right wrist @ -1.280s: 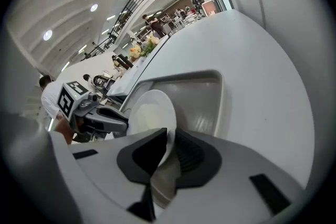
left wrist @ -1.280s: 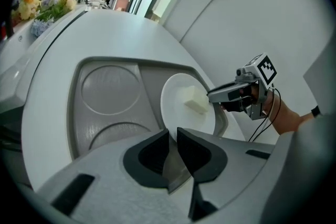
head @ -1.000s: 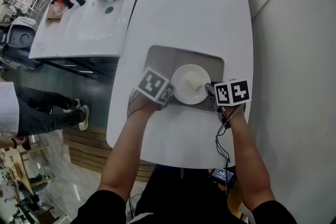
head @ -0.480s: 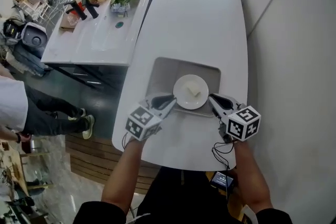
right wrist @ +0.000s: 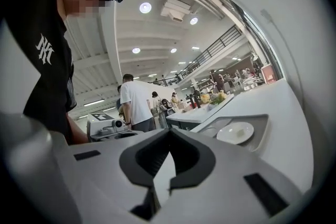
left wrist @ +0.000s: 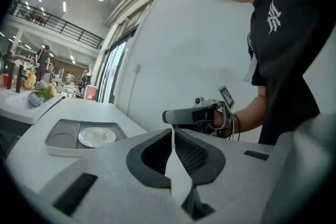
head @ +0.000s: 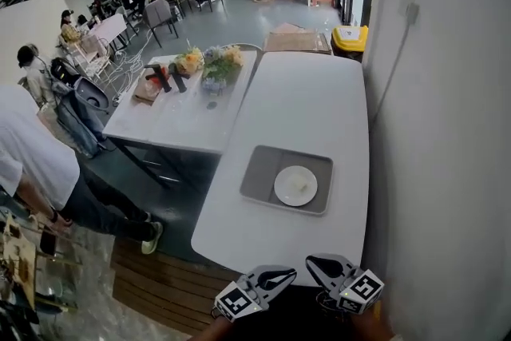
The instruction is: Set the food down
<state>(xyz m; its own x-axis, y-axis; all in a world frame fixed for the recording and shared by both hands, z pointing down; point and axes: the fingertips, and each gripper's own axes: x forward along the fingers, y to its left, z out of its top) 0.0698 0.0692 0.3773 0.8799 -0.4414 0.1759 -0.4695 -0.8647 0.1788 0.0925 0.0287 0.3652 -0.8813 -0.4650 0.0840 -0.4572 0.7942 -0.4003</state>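
Now your left gripper is closed, its pads meeting in a thin seam with nothing between them. Your right gripper is likewise closed and empty. Both pairs of jaws have just been closing, on nothing. In the head view the two grippers sit side by side, tips near each other, just off the near edge of the white table. The pale piece of food lies on the white plate, which rests in the grey tray, ahead of both grippers and well apart from them, touched by neither.
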